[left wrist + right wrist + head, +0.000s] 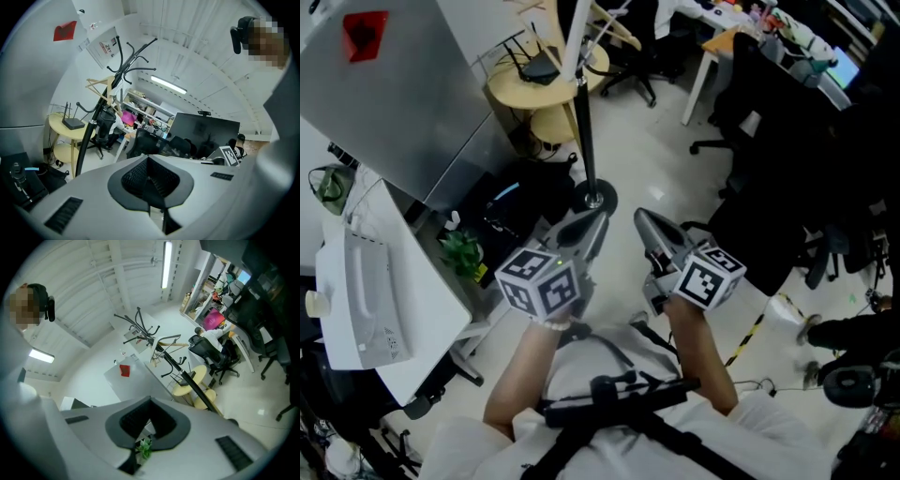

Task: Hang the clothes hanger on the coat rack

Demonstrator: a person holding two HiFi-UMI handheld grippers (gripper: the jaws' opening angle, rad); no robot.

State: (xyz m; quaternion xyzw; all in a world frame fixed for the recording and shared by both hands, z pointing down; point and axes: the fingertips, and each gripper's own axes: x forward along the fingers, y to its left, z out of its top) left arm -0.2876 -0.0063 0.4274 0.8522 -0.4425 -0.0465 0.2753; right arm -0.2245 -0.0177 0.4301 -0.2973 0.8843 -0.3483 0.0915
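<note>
The coat rack's black pole (584, 131) rises from its round base (594, 198) on the floor straight ahead. A wooden hanger (614, 23) hangs among the hooks at its top. In the left gripper view the hanger (101, 86) sits on a hook of the rack (117, 79). The right gripper view shows the hanger (164, 345) on the rack (183, 371) too. My left gripper (584, 228) and right gripper (649, 232) hover side by side short of the base. Both are shut and hold nothing, well apart from the rack.
A round yellow table (508, 92) with a black router stands just behind the rack. A white desk (417, 281) with a printer is at the left, with a green plant (461, 248) at its edge. Black bags (520, 202) lie by the base. Office chairs (769, 84) stand at the right.
</note>
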